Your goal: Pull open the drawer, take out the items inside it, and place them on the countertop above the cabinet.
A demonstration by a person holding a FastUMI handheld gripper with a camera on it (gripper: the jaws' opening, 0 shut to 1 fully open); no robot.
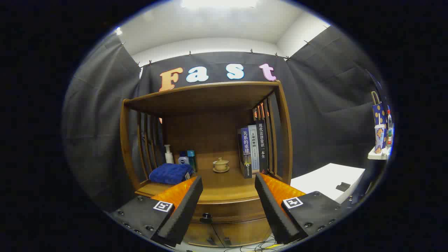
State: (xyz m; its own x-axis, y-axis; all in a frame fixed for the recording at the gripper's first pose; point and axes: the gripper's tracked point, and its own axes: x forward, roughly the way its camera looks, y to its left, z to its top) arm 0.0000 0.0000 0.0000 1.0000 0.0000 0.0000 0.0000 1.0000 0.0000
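Observation:
A wooden cabinet stands straight ahead, with a slatted shelf unit on its countertop. Below the countertop's front edge runs the closed drawer, its small dark knob low between my fingers. My gripper is open, with nothing between its fingers, held a short way in front of the cabinet. The drawer's contents are hidden.
On the countertop lie a folded blue towel, a white pump bottle and small jars at the left, a lidded teacup on a saucer in the middle, and upright books at the right. Two cabinet doors sit under the drawer. A white table stands to the right.

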